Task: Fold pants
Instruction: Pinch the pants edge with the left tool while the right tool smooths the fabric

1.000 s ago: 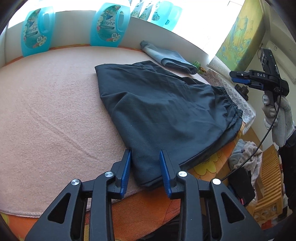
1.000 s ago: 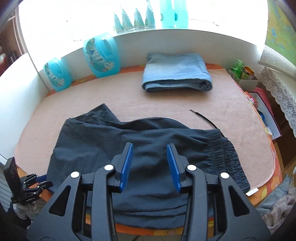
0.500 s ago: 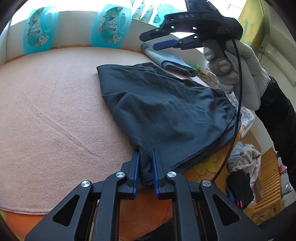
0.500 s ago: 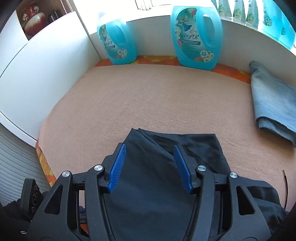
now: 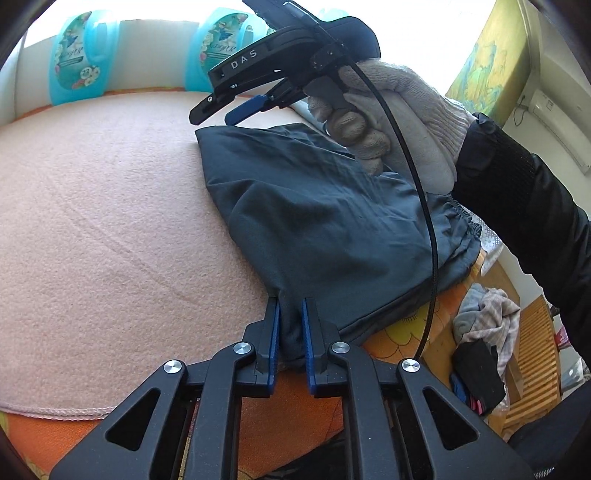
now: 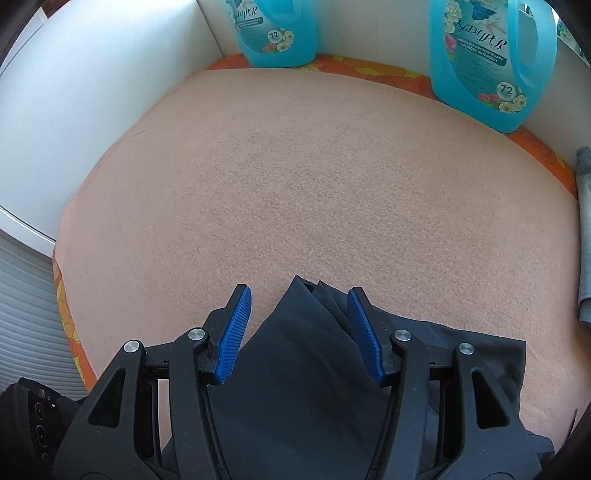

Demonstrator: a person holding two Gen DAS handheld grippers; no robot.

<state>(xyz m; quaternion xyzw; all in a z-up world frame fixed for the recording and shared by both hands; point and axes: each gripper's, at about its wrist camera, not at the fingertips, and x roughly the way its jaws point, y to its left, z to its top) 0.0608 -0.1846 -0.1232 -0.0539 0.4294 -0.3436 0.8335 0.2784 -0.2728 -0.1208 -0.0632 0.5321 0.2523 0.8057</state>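
Observation:
Dark grey pants [image 5: 317, 221] lie folded on the pink blanket [image 5: 110, 221], elastic waistband at the right edge. My left gripper [image 5: 290, 306] is shut on the pants' near corner at the blanket's front edge. A gloved hand [image 5: 399, 122] holds my right gripper [image 5: 214, 118] just above the pants' far left corner, pointing steeply down. In the right wrist view the right gripper [image 6: 298, 293] is open, and the pointed corner of the pants [image 6: 295, 350] lies between its blue pads [image 6: 236, 328], which do not press on it.
Two blue detergent bottles [image 6: 491, 62] [image 6: 277, 29] stand along the white back wall. Folded jeans [image 6: 583, 236] lie at the far right. A white side wall [image 6: 74, 110] bounds the left. Loose clothes [image 5: 480, 317] sit on a wooden rack below the table's right edge.
My left gripper closed on the pants' near corner and stayed put. The right gripper swung across from the waistband side to the far left corner and came lower, its jaws a little wider.

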